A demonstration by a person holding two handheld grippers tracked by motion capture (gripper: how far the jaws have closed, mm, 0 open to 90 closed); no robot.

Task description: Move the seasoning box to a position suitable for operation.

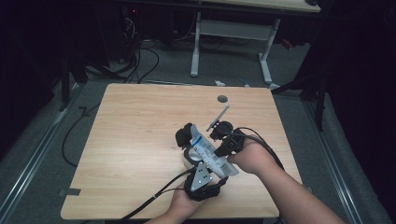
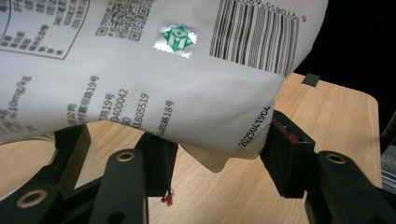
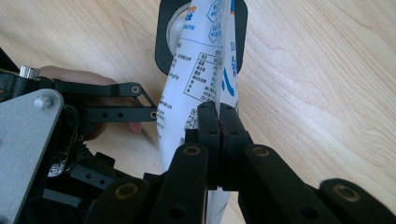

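A white printed pouch (image 1: 208, 150) with a barcode is held up over the table between both grippers. My right gripper (image 3: 219, 117) is shut on the pouch's (image 3: 196, 79) thin edge, pads pinched flat together on it. From the near side my left gripper (image 2: 217, 149) holds the pouch's (image 2: 140, 88) bulging lower corner, one jaw against each side. In the high view the left gripper (image 1: 204, 163) is below the pouch and the right gripper (image 1: 217, 145) is at its right. Under the pouch stands a black-framed round container (image 3: 163, 46), partly hidden by it.
The wooden table (image 1: 140, 121) has bare room to the left and far side. A small grey disc (image 1: 222, 98) lies near its far edge. Cables trail from both grippers toward the near edge. A white desk frame (image 1: 231, 30) stands on the floor beyond.
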